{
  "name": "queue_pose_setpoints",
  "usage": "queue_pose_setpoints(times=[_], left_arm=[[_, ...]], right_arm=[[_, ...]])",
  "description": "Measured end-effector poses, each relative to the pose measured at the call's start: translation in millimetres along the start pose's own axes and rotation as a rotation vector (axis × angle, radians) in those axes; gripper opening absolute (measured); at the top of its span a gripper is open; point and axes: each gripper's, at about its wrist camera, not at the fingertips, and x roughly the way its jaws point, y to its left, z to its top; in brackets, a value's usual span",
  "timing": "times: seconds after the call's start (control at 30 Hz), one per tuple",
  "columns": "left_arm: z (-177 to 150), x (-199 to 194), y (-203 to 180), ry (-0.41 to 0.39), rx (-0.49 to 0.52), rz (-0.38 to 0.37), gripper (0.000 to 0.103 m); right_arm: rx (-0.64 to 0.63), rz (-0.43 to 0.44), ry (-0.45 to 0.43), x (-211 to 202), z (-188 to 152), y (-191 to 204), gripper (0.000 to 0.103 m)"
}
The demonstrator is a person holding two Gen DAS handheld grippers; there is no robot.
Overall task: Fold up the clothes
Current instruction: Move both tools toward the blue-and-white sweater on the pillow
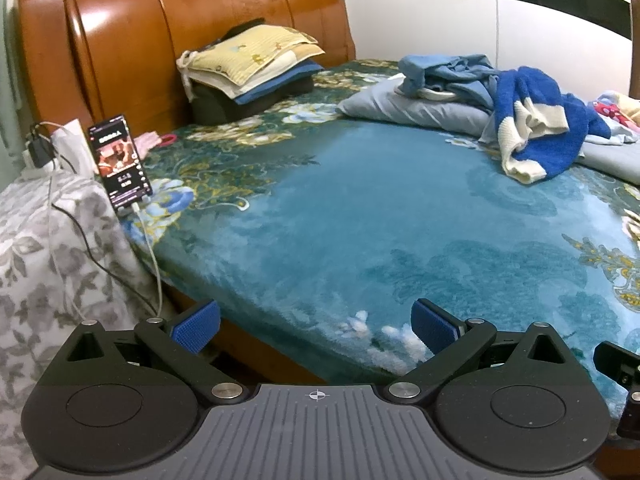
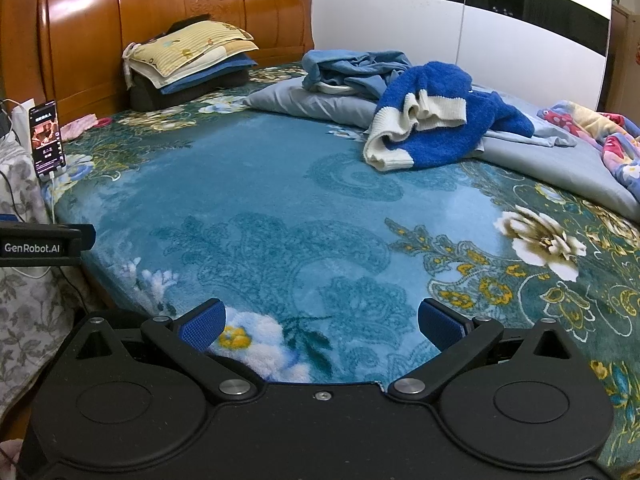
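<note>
Right wrist view: crumpled blue-and-white sweater (image 2: 436, 136) lies far across the bed (image 2: 280, 216), beside a folded stack (image 2: 188, 68).
Both right gripper (image 2: 320, 326) and left gripper (image 1: 316, 326) fingers spread wide, empty, above the bedspread's near edge.

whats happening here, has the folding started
Not yet, by the look of it. A person holds a hand-held gripper in each hand at the near edge of the bed: the left hand-held gripper and the right hand-held gripper are both open and empty over the teal floral blanket. A rumpled blue and white sweater and a crumpled light blue garment lie unfolded at the far side. A stack of folded items sits by the wooden headboard.
</note>
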Motion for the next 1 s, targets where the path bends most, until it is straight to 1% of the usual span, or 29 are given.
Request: queue_pose_setpoints(times=[0.43,0.6,0.83,1.0], left_arm=[[10,10,5,-0.025,0.002,-0.021,0.103],[15,18,-1,-0.031,0.013,0.011,0.103],[24,31,-5,-0.042,0.016,0.015,0.103],[36,45,-8,-0.050,0.032,-0.028,0.103]], right_arm=[[-0.005,0.026,-0.022,6,12,-3,0.102],[-0.004,0.046,-0.037,9,20,-4,0.102],[-0.002,0.080,-0.067,21,38,-4,0.102],[0.009,0.083,-0.079,37,51,-8,0.102]])
